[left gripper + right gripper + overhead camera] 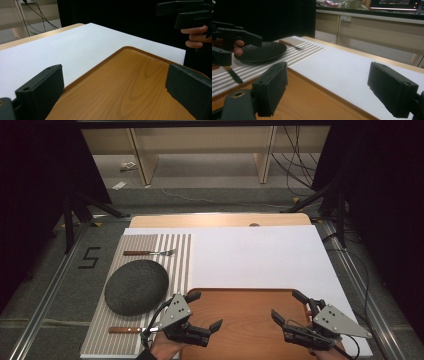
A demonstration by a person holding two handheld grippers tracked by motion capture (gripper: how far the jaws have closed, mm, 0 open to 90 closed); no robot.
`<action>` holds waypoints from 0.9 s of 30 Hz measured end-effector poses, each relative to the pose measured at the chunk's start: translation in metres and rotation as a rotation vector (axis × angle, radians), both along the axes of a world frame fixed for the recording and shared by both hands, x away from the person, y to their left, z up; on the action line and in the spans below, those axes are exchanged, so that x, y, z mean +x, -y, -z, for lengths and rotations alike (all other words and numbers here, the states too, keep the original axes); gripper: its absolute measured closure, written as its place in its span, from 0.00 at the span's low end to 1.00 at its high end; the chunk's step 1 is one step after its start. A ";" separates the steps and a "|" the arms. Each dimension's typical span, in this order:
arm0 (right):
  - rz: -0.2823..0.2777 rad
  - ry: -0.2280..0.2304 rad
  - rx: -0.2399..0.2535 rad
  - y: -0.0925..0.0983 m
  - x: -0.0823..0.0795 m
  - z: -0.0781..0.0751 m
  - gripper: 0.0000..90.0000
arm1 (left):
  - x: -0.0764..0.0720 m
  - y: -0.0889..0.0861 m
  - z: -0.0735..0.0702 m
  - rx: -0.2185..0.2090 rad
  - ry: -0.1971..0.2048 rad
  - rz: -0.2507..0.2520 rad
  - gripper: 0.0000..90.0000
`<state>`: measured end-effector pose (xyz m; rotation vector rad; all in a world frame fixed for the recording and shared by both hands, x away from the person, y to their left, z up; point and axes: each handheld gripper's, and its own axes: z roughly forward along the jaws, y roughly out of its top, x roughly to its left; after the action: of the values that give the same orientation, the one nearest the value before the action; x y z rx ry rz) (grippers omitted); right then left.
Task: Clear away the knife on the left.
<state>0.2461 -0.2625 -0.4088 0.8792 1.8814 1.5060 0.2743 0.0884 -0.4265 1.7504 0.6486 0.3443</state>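
A wooden tray (245, 317) lies at the table's near edge on a white board (255, 255). My left gripper (204, 310) hovers over the tray's left end, open and holding nothing. At the tray's right end my right gripper (289, 306) is open too, with nothing between its fingers. In the left gripper view the open gripper (116, 91) frames the tray's wood grain (130, 82), with the right gripper (190, 15) farther off. In the right gripper view the gripper (329, 87) spans the tray's far rim (312, 86), and the left gripper (234, 37) is at the left.
A striped placemat (175, 255) on the left carries a dark round plate (136, 286), a fork (150, 252) behind it and a knife (127, 330) in front. The plate (262, 51), fork (290, 44) and knife (234, 76) also appear in the right gripper view.
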 end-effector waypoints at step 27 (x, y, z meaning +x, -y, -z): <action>0.000 -0.003 -0.005 0.000 0.000 0.000 0.19 | 0.014 -0.031 -0.033 0.058 -0.033 -0.015 0.06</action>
<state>0.2459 -0.2623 -0.4088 0.8797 1.8864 1.5006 0.2878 0.1195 -0.3936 1.8099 0.6819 0.3486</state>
